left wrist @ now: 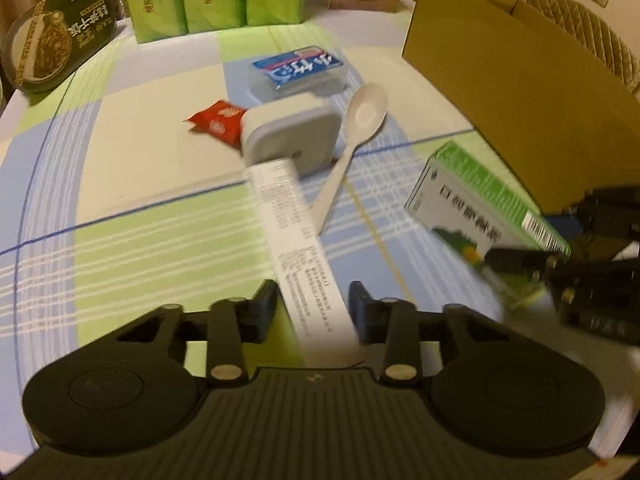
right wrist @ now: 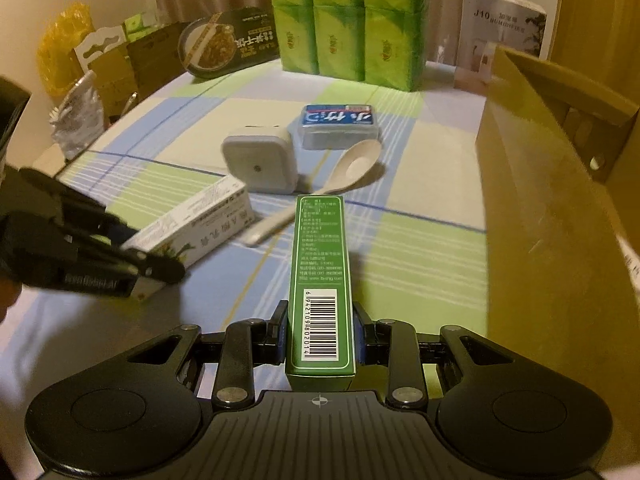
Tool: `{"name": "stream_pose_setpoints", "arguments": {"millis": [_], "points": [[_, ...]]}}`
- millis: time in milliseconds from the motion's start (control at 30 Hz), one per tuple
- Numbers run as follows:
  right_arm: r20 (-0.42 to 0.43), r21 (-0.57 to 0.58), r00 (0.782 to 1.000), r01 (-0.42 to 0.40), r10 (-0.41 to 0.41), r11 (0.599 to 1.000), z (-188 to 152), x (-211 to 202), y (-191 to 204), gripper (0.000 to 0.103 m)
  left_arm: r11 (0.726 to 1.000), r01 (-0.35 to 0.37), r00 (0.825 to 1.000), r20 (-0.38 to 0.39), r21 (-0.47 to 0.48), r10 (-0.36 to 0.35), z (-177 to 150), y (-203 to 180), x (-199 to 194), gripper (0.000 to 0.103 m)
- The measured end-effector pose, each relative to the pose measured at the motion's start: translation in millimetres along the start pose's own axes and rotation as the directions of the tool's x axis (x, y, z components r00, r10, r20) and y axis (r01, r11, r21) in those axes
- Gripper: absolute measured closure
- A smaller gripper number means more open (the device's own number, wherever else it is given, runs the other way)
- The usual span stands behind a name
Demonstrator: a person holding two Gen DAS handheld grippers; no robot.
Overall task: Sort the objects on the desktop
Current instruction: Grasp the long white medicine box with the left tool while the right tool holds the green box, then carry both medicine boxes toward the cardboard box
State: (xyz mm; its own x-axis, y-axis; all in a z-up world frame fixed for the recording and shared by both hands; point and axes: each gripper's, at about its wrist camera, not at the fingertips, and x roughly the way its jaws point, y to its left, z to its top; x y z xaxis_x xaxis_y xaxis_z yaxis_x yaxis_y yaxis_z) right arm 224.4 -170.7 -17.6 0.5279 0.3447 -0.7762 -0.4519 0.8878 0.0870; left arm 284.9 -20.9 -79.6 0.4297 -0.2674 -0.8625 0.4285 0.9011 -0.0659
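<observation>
Right wrist: green box [right wrist: 321, 280] apparently points tableward.

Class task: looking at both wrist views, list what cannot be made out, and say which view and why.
- White box: print blurred, left view.
- Red packet: partly behind the grey case, left view; hidden in the right view.
- Cardboard box: inside hidden by its wall, both views.
- Green box: far end covers part of the spoon, right view.

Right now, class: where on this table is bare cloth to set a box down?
Free: the wide cloth left of the red packet, and between spoon and cardboard box. Crowded: around the square white container.
</observation>
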Motion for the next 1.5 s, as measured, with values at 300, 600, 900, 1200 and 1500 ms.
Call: {"name": "stream_pose_setpoints", "arguments": {"millis": [300,600,900,1200,1500], "points": [[-0.026,-0.024,1.000,-0.008,0.008,1.000,-12.8,-12.1,26.6,0.075,0.995,-0.008,0.999,-0.037,0.104,0.012,-55.8,-16.9,-36.4,0.081],[-0.024,-0.046,0.999,0.019,-0.020,0.999,-10.3,0.3,34.6,0.074,0.995,-0.010,1.000,0.016,0.102,0.008,-64.9,-14.4,-43.8,0.072],[-0.016,-0.044,1.000,0.019,-0.020,0.999,-1.3,11.7,33.3,0.065,0.991,0.012,1.000,0.017,0.136,-0.014,-51.5,-18.5,-28.4,0.070],[-0.051,-0.083,0.998,0.035,-0.040,0.996,3.0,21.2,34.9,0.065,0.989,0.019,1.000,-0.002,0.149,-0.019,-46.7,-16.7,-25.9,0.081],[0.069,-0.081,0.997,0.051,-0.046,0.995,12.3,-1.2,37.5,0.076,0.988,0.028,1.000,0.005,0.149,-0.029,-47.5,-18.3,-27.9,0.082]]}}
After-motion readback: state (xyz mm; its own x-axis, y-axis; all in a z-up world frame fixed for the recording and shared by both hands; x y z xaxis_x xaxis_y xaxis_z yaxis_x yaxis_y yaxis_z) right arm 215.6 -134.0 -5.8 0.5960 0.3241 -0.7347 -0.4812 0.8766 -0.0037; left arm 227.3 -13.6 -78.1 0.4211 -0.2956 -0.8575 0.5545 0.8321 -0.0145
